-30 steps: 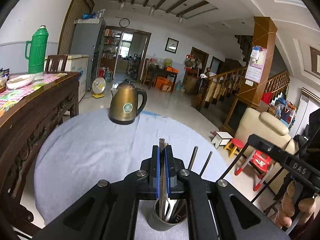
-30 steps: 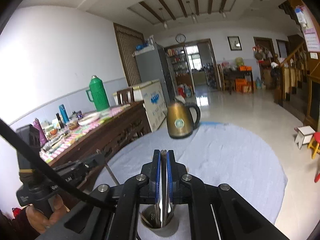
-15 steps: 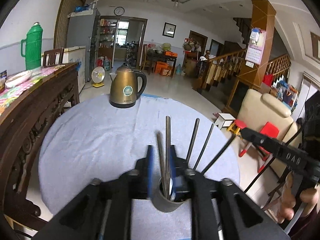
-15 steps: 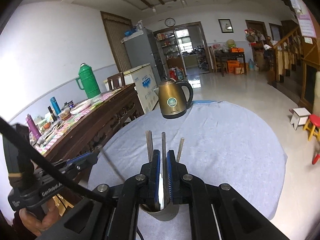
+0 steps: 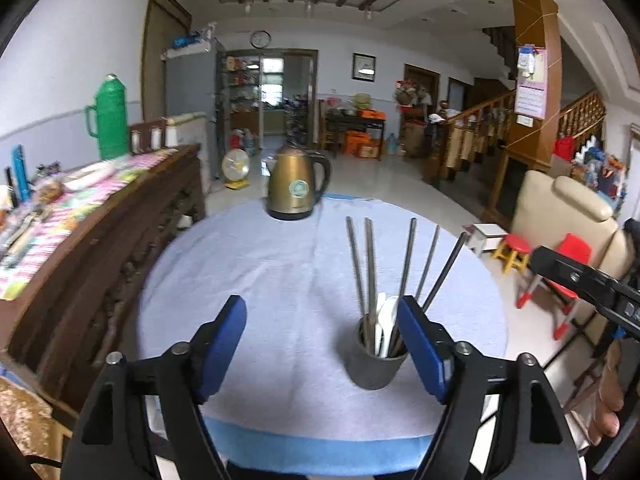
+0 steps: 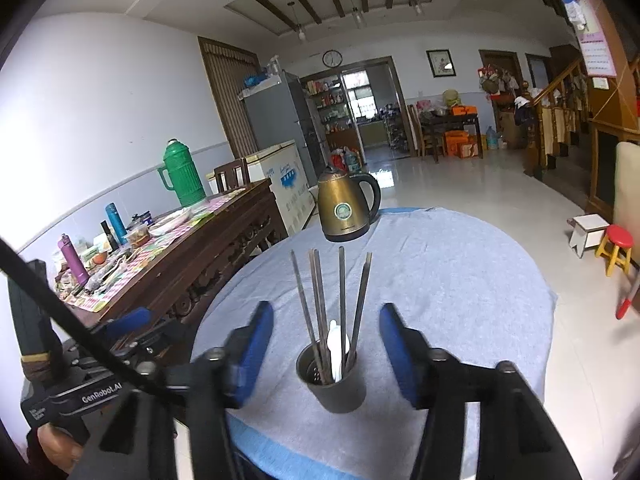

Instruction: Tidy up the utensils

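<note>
A dark grey utensil cup (image 5: 374,364) (image 6: 334,382) stands near the front of a round table under a light blue cloth (image 5: 280,280) (image 6: 440,280). Several metal chopsticks (image 5: 370,268) (image 6: 318,304) and white plastic spoons (image 5: 386,322) (image 6: 335,344) stand upright in it. My left gripper (image 5: 322,346) is drawn back to the left of the cup, its jaws opening with nothing between them. My right gripper (image 6: 326,354) sits just in front of the cup, its jaws opening, the cup seen between the blue pads (image 6: 256,350) but untouched.
A bronze electric kettle (image 5: 296,188) (image 6: 346,206) stands at the far side of the table. A dark wooden sideboard (image 5: 100,232) (image 6: 192,252) with a green thermos (image 5: 110,118) and clutter runs along the left. A beige sofa (image 5: 560,220) and red stools (image 5: 516,248) stand to the right.
Both grippers, earlier shut on chopsticks over the cup, have let go and opened wide. Both have pulled back from the cup. The chopsticks now stand free in it.
</note>
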